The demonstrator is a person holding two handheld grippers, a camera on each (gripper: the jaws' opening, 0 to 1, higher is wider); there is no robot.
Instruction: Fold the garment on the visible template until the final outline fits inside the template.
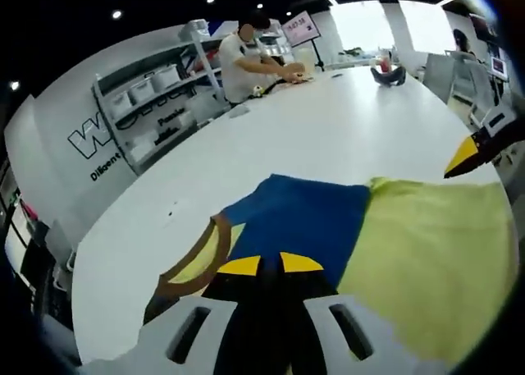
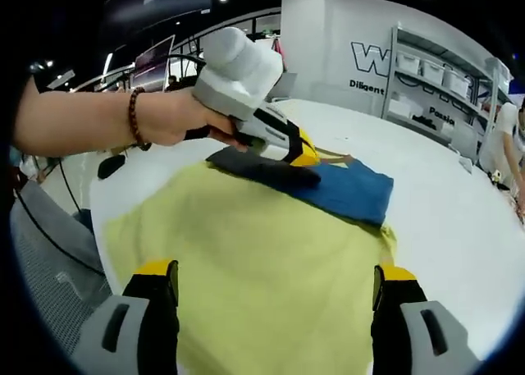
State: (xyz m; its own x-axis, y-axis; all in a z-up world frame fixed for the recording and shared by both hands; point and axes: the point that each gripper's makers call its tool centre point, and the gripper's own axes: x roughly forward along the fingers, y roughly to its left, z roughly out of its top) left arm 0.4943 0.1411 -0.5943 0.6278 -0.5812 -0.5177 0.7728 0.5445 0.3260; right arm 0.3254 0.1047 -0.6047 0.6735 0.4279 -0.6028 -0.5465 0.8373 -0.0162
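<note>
A: Where is the garment?

B: In the left gripper view the blue garment [image 1: 303, 219] lies low in the centre of the frame on the white table [image 1: 328, 121], partly over a pale yellow template [image 1: 435, 260] that spreads to the lower right. A brown-edged collar [image 1: 201, 260] shows at the lower left.

A: And the left gripper?

B: The left gripper [image 1: 271, 264] has its yellow-tipped jaws nearly together at the garment's near edge; whether cloth is pinched between them I cannot tell. In the right gripper view it sits in the upper middle, held by a hand [image 2: 176, 116] wearing a beaded bracelet [image 2: 133, 116], its tip pressed on the garment's dark fold.

A: The right one?

B: The right gripper [image 2: 275, 289] has jaws spread wide at the bottom of the frame, above the template, holding nothing. Its tip also enters the left gripper view at the right edge.

A: Anything else?

B: A person [image 1: 246, 59] works at the table's far end, upper centre, beside shelves [image 1: 156, 104].
</note>
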